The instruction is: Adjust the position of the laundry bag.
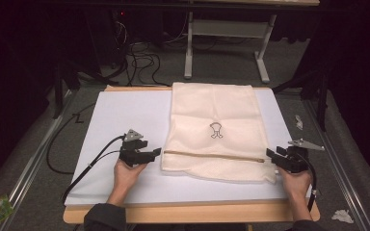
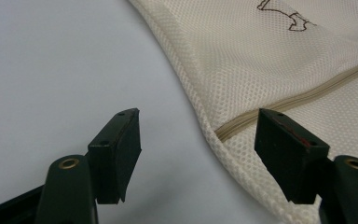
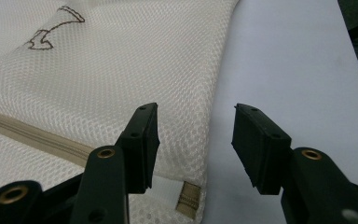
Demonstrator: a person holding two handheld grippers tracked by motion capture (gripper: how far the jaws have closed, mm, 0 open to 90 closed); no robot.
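A cream mesh bag (image 1: 212,106) lies flat on the white sheet (image 1: 120,115), with a small brown stitched mark (image 1: 216,130) at its middle. A tan zipper (image 1: 212,155) runs across its near part. My left gripper (image 1: 158,152) is open at the bag's left edge. In the left gripper view, the zipper's end (image 2: 233,128) and the bag (image 2: 270,51) lie between and beyond that gripper's (image 2: 196,126) jaws. My right gripper (image 1: 271,155) is open at the bag's right edge. In the right gripper view, the bag's (image 3: 121,70) edge runs between this gripper's (image 3: 196,126) jaws, near a tan tab (image 3: 189,198).
The white sheet covers a wooden table whose front edge (image 1: 188,211) shows below the hands. Black cables (image 1: 91,161) trail off the left side. Beyond the table stand a grey frame (image 1: 226,29) and floor cables (image 1: 142,60). Crumpled scraps (image 1: 342,215) lie on the carpet at right.
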